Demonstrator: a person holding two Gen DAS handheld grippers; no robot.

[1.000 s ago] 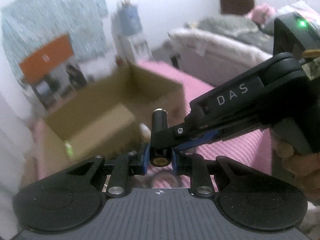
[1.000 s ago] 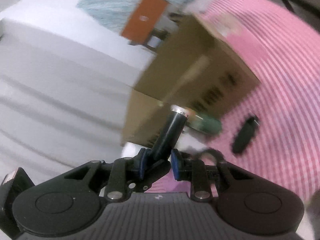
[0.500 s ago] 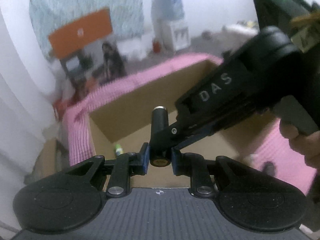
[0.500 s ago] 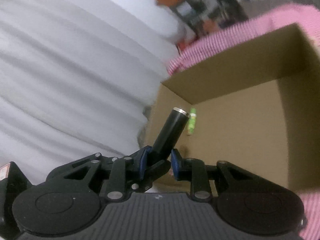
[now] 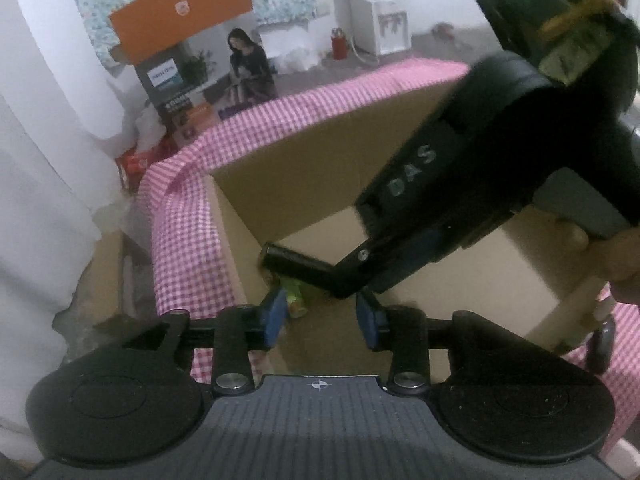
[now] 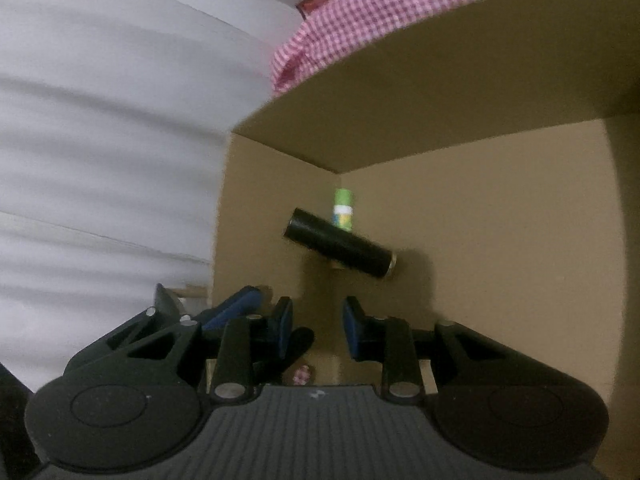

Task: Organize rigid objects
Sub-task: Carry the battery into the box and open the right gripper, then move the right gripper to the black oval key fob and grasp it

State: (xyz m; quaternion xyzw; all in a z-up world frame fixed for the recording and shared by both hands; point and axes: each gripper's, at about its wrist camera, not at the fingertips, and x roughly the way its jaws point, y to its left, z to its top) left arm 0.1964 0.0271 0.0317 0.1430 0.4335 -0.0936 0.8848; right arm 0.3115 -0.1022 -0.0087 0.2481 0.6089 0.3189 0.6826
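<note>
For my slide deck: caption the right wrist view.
Black cylinder and green tube inside the cardboard box, beyond empty, parted fingers.

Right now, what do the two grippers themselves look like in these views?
Both are black plastic. The left gripper and the right gripper each have blue pads on two fingers, silver screws, round black discs either side and a ribbed grey base. Seen from the left wrist view, the right gripper's body carries pale letters "DAS", a green light and a grey handle. No sleeves or cables show.

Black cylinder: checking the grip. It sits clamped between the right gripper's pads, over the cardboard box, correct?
No. The right wrist view shows nothing between the right gripper's pads; the black cylinder is beyond them, over the cardboard box, in front of a green tube.
</note>
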